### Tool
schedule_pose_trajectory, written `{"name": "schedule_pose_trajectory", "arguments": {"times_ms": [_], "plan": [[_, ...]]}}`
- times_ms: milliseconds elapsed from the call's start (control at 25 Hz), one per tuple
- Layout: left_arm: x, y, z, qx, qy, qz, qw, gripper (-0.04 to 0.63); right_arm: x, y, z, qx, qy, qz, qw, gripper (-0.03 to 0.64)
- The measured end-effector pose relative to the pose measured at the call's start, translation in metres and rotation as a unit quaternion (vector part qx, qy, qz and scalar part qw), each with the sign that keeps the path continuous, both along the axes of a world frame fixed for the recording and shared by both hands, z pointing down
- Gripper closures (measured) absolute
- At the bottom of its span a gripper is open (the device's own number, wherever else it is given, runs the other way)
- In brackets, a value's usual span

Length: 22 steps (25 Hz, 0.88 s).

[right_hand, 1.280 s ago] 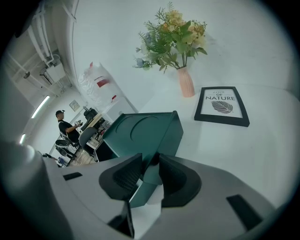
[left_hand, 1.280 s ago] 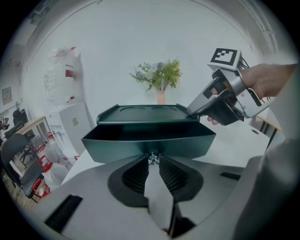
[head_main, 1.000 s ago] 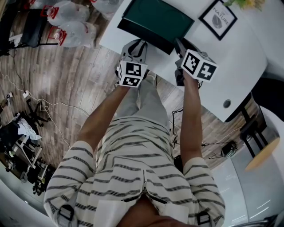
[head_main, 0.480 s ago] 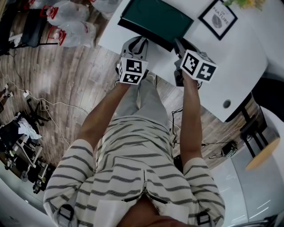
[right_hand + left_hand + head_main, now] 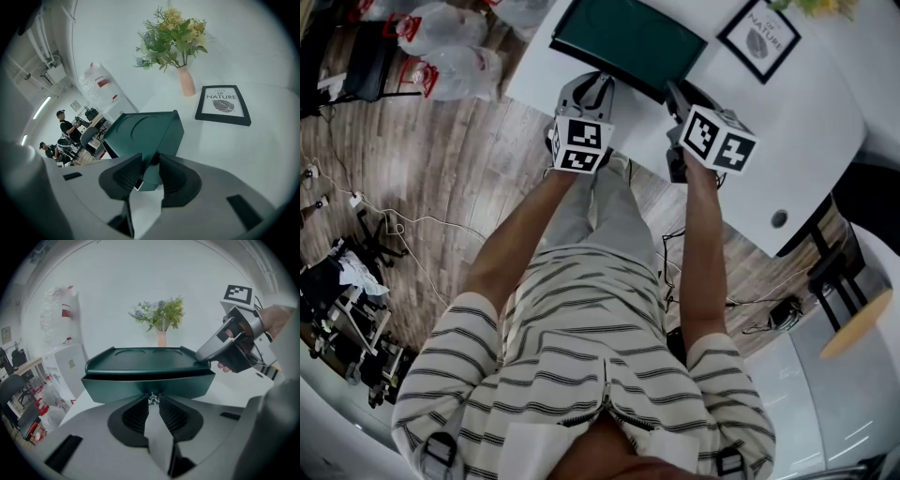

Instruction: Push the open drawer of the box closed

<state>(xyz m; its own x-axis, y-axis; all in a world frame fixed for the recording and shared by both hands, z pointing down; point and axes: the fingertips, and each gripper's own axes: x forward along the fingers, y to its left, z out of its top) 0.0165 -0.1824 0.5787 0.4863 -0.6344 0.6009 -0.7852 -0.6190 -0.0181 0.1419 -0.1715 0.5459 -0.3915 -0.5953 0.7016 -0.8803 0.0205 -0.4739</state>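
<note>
Dark green drawer [image 5: 145, 389] of the box stands slightly open, its small silver knob [image 5: 153, 400] at the tips of the left gripper [image 5: 153, 398], whose jaws are released, narrowly parted either side of it. Right gripper [image 5: 150, 159] jaws, also parted, straddle the near right corner of the dark green box [image 5: 145, 129]. It sits on a white desk [image 5: 243, 154], with a black-framed leaf print [image 5: 222, 104] and a pink vase of flowers [image 5: 186, 80] at far right.
</note>
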Motion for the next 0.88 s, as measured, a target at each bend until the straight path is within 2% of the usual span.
{"name": "schedule_pose_trajectory", "arguments": {"times_ms": [640, 880], "plan": [[0.007, -0.012, -0.002, 0.009, 0.005, 0.005, 0.9999, 0.525, -0.001, 0.0, 0.0, -0.003, -0.005, -0.002, 1.0, 0.488], [0.009, -0.012, 0.0, -0.004, 0.005, 0.001, 1.0, 0.524, 0.0, 0.0, 0.0, -0.004, -0.006, -0.002, 1.0, 0.488]]}}
